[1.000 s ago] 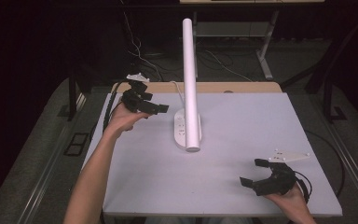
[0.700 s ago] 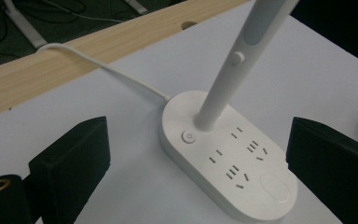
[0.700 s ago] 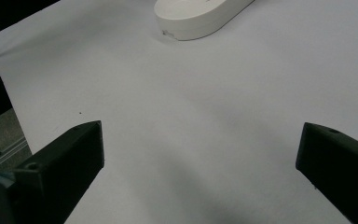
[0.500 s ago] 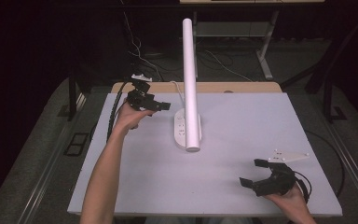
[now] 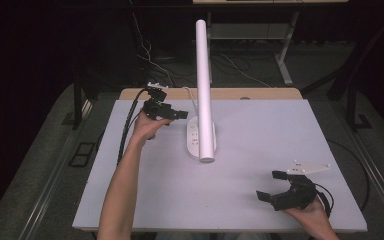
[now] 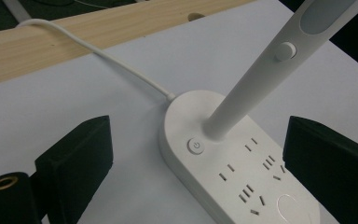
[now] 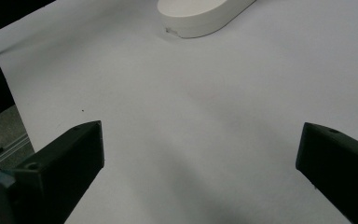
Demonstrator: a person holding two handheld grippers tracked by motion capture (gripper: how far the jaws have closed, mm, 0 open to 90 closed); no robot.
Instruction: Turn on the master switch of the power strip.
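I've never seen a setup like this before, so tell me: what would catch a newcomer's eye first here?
Most likely the tall white desk lamp, rising from its oval base with sockets and a power button at the far middle of the white table. Next, the left gripper, open and held close to that base, with a white cable trailing off behind. The right gripper sits open at the near right corner, over bare table.
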